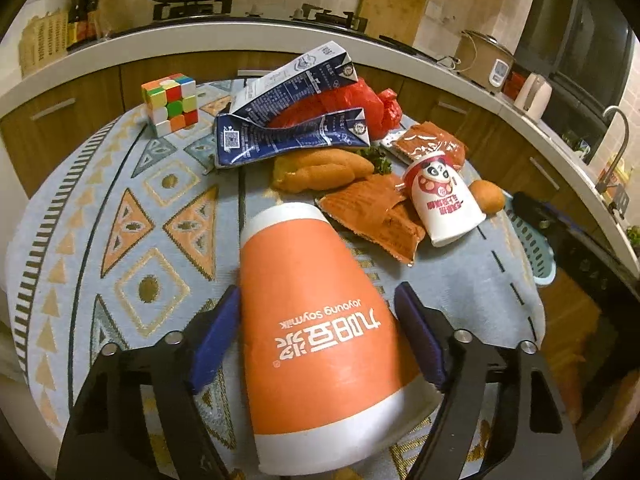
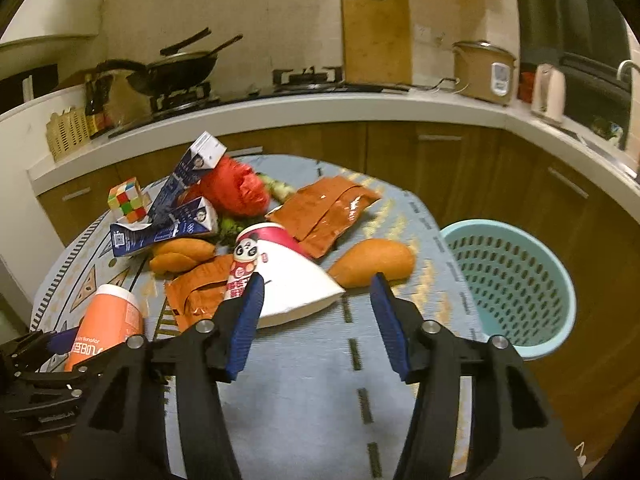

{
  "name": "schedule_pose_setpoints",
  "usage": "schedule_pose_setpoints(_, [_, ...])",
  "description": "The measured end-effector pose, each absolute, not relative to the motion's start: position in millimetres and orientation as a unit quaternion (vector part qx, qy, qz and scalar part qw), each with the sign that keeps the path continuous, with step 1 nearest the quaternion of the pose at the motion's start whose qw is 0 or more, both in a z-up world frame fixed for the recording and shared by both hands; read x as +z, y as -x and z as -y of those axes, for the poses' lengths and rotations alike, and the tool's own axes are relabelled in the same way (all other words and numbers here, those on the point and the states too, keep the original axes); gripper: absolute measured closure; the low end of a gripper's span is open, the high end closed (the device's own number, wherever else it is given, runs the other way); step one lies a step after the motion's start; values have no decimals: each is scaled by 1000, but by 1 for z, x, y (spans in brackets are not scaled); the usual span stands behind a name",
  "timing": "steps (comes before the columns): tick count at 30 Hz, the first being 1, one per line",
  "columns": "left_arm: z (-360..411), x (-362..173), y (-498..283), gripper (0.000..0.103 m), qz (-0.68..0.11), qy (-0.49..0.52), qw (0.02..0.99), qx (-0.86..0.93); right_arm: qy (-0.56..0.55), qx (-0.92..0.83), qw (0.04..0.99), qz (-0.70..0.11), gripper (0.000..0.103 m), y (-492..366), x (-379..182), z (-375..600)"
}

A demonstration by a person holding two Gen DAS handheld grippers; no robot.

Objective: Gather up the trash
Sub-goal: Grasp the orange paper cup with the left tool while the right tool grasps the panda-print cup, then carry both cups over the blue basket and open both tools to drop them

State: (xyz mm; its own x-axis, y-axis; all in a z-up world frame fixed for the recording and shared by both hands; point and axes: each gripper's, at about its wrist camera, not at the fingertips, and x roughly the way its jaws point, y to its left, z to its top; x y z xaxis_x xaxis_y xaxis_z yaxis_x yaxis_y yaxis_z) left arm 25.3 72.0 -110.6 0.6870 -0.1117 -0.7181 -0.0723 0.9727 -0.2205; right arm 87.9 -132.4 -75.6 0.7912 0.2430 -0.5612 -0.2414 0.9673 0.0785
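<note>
On the tabletop (image 1: 120,208), the orange cup (image 1: 316,320) is lying on its side between the blue pads of the left hand-held gripper (image 1: 318,340), its long axis running straight away from the camera, base far and mouth near. The jaws are flanking the cup; whether the pads are pressing it I cannot tell. The right hand-held gripper (image 2: 316,320) is hanging released and holding nothing, its left pad overlapping the panda cup (image 2: 276,272), which is lying just ahead and slightly left, mouth toward the gripper. The teal basket (image 2: 508,280) is sitting off the table's right edge, nearer the right hand. Cartons (image 1: 280,120), wrappers (image 1: 376,216) and a red bag (image 1: 352,104) are waiting behind.
</note>
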Motion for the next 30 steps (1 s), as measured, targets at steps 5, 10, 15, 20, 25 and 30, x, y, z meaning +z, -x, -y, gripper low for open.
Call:
schedule_pose_setpoints(5, [-73,-108,-26,36,-392,107,914,-12,6,155,929,-337,34,-113,-84,118])
schedule_pose_setpoints(10, [-71,-104,-24,38,-387,98,917,-17,15,165,918,-360,21,-138,-86,105])
schedule_pose_setpoints(15, [-75,-93,-22,38,-371,99,923,-21,34,168,904,-391,18,-161,-94,93])
schedule_pose_setpoints(20, [-79,-89,-23,38,-364,104,925,-21,61,166,895,-409,18,-175,-106,80])
schedule_pose_setpoints(25, [-84,-87,-24,38,-357,117,926,-27,77,162,892,-415,28,-175,-110,74])
schedule_pose_setpoints(30, [-85,-78,-24,38,-342,118,932,-29,46,177,897,-402,30,-165,-98,81])
